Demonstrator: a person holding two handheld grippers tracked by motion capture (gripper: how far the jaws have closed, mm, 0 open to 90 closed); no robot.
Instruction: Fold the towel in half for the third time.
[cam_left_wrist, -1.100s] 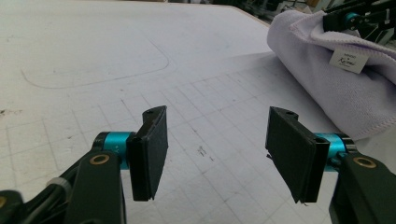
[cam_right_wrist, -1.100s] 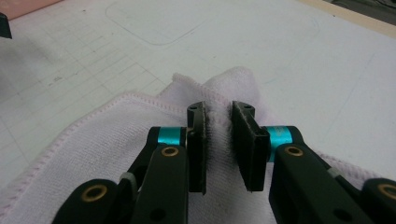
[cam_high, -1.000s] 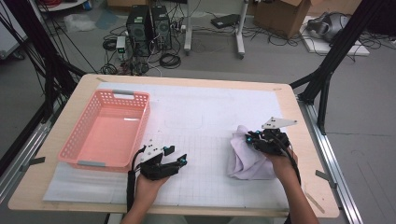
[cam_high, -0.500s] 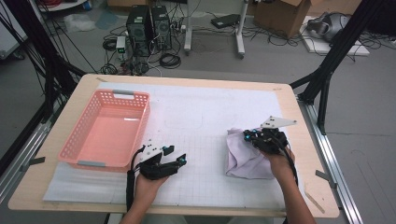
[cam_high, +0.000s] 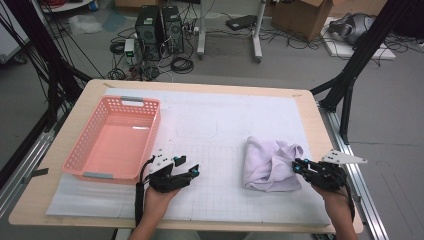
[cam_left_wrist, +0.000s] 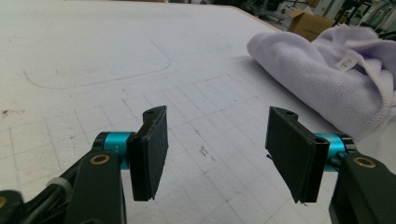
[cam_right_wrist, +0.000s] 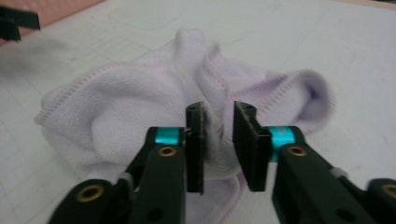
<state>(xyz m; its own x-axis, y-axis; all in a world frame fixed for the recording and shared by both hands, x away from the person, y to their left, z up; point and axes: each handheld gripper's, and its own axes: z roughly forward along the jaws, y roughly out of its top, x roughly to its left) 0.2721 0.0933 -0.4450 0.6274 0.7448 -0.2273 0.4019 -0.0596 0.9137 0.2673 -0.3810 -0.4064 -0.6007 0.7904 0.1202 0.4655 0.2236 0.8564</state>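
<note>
Nearest the table's front edge, the left gripper (cam_high: 186, 169) rests released, jaws wide apart over the bare gridded mat (cam_high: 220, 145). Toward the right edge, the right gripper (cam_high: 298, 166) sits just at the lavender towel (cam_high: 270, 162), its jaws having just been opening, a narrow gap with no cloth pinched. The towel lies crumpled. Judging by this, a regrasp is in hand; next comes pinching a hem. Farther left stands the pink basket (cam_high: 95, 175).
</note>
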